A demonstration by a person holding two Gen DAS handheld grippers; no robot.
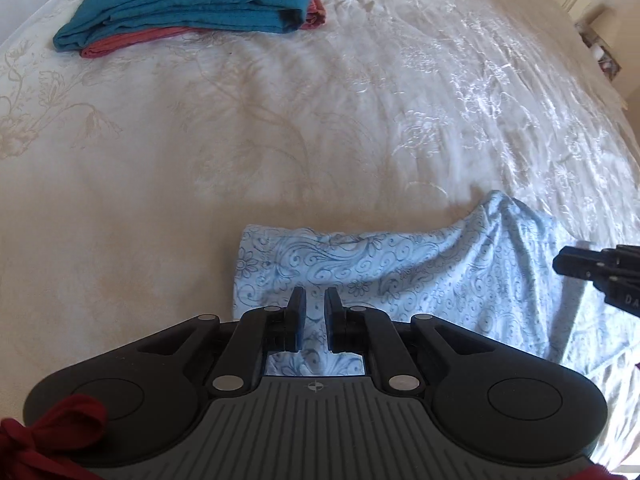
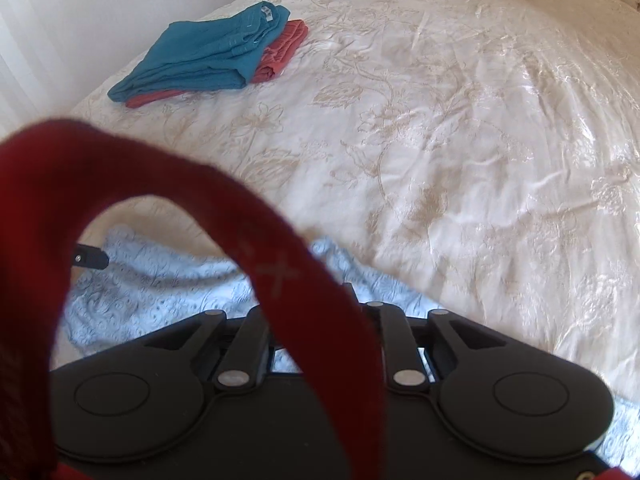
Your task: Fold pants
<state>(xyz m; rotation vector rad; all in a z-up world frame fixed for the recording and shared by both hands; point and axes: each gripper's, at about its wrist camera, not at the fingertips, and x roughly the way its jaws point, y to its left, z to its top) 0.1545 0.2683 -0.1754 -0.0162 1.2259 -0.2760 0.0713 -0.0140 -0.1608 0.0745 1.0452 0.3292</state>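
We find the light blue patterned pants [image 1: 400,268] lying partly folded near the front edge of the bed [image 1: 280,140], well apart from the stack of teal pants [image 1: 192,0] on red pants [image 1: 316,12] at the far left corner. The left gripper [image 1: 316,312] hangs above the pants, jaws narrowly parted, nothing pinched between them. We cannot tell the state of the right gripper [image 2: 320,312]: a red strap [image 2: 160,184] hides its fingers. The raised fabric ridge at the pants' right end could collapse unevenly if we release carelessly. The dangling strap could snag the cloth and drag the fold open.
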